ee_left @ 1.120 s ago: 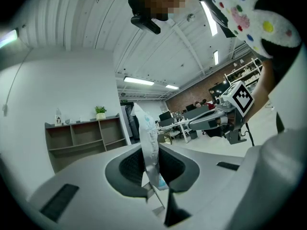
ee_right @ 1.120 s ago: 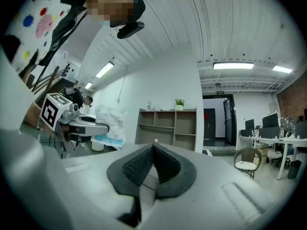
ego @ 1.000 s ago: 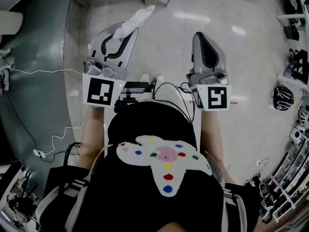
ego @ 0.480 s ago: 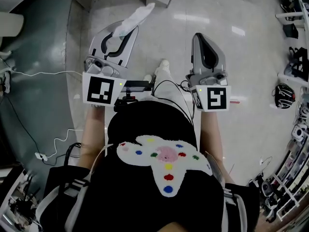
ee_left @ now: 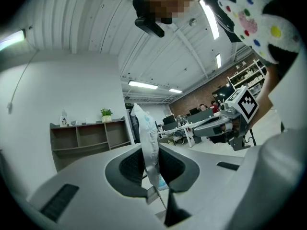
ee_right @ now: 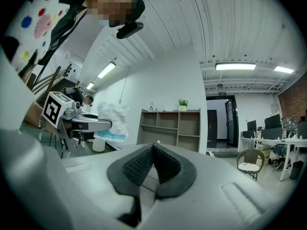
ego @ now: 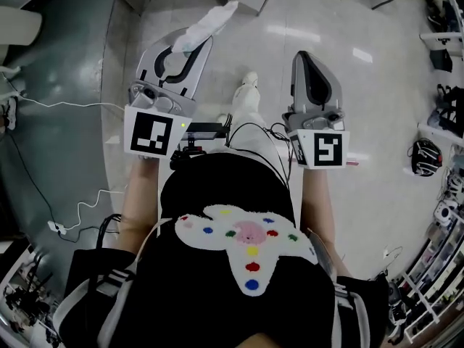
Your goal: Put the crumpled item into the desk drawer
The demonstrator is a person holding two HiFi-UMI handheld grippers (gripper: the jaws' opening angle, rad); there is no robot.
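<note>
The left gripper (ee_left: 152, 169) is clamped on the crumpled item (ee_left: 147, 143), a white packet that stands upright between its pads and pokes past the tips. The right gripper (ee_right: 153, 152) is fully closed and empty, held beside the left one above the pale floor (ego: 370, 129).

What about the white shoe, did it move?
Yes. The white shoe stepped forward, up the picture, farther from the person's black shirt than before.
</note>
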